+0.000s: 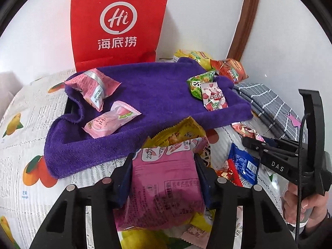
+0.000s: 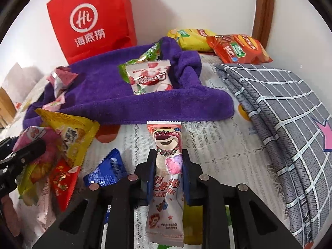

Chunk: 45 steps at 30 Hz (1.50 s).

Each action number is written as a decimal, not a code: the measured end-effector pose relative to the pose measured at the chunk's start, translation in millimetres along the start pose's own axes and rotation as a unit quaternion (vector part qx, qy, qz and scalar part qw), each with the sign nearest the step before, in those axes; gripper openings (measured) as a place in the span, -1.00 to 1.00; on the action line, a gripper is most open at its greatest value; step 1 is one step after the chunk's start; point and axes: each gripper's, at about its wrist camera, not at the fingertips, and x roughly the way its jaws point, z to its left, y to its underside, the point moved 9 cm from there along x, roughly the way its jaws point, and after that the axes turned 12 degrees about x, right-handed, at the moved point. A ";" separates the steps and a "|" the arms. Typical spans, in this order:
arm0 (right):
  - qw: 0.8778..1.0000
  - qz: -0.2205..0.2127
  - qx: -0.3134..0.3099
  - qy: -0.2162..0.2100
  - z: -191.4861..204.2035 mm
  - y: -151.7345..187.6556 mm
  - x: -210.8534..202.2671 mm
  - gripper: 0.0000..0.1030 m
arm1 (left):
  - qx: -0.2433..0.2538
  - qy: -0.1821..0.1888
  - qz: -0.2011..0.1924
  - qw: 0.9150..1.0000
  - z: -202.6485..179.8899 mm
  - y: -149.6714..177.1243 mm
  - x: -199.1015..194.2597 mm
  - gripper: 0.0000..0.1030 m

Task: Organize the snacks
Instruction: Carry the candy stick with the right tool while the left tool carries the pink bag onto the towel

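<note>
Fruit-print tablecloth [image 1: 27,124]: purple towel [image 1: 149,95], grey checked cloth [image 2: 280,108], loose snack packets [image 2: 62,166].

A red paper bag [image 1: 116,25] with a white "Hi" logo is stood upright against the white wall [image 1: 207,16] at the back. A brown wooden frame [image 1: 244,20] is seen running up the wall on the right. The surface is covered by a fruit-printed cloth [image 1: 27,124]. A folded grey checked cloth [image 2: 276,108] is laid on it at the right, a pink arrow shape printed on it.
</note>
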 end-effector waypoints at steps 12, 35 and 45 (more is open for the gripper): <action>0.996 -0.037 -0.018 -0.075 39.5 -39.9 -34.3 -0.58 | -0.038 -0.009 -0.077 0.996 21.6 -21.2 -33.5 -0.04; 0.991 -0.055 -0.044 -0.110 92.1 -90.0 30.8 -0.58 | -0.149 -0.083 -0.099 0.980 92.8 -24.8 -37.2 -0.04; 0.990 -0.075 -0.019 -0.115 81.0 -105.0 20.0 -0.58 | -0.135 -0.096 -0.100 0.981 94.7 -63.2 -31.7 -0.04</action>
